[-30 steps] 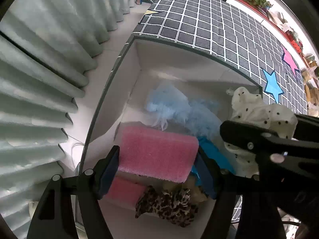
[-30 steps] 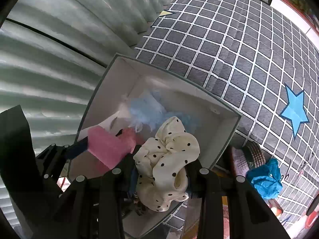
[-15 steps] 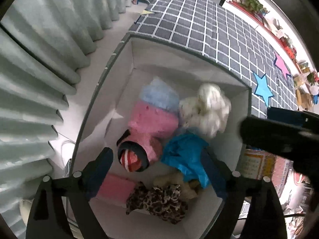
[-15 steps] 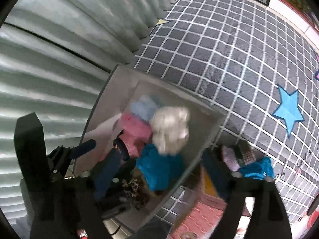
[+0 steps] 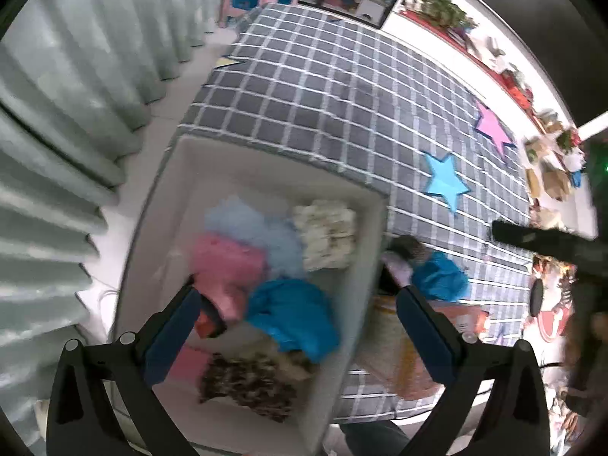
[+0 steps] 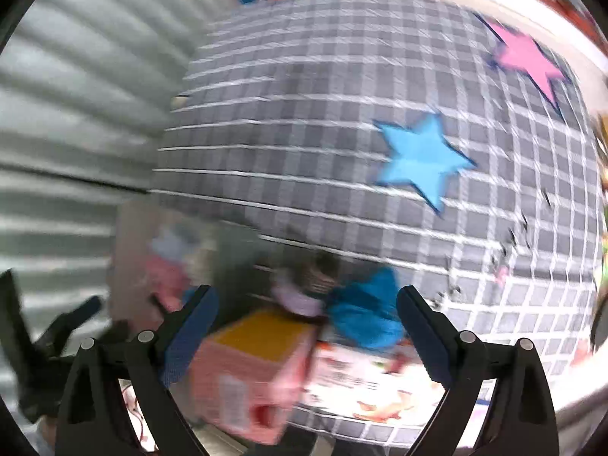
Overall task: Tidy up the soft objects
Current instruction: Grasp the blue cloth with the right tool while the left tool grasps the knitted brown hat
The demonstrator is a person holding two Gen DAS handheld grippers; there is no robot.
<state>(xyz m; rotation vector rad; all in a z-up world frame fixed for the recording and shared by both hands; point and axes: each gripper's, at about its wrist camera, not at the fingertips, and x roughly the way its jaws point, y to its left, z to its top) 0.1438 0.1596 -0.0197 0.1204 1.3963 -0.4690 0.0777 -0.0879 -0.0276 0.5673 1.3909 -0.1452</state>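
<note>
The cream dotted scrunchie (image 5: 326,233) and pink sponge (image 5: 228,266), gripped a second ago, are now found released inside the white box (image 5: 364,266); two deposits are judged complete. The sponge's long axis cannot be told through blur. The left gripper (image 5: 298,332) is opening, nothing between; the right gripper (image 6: 307,326) stands apart, empty, over the blue cloth (image 6: 364,313) outside the box

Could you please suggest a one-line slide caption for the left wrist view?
Left claw opening empty above the white box of soft items, a blue cloth left on the checked cover.
</note>
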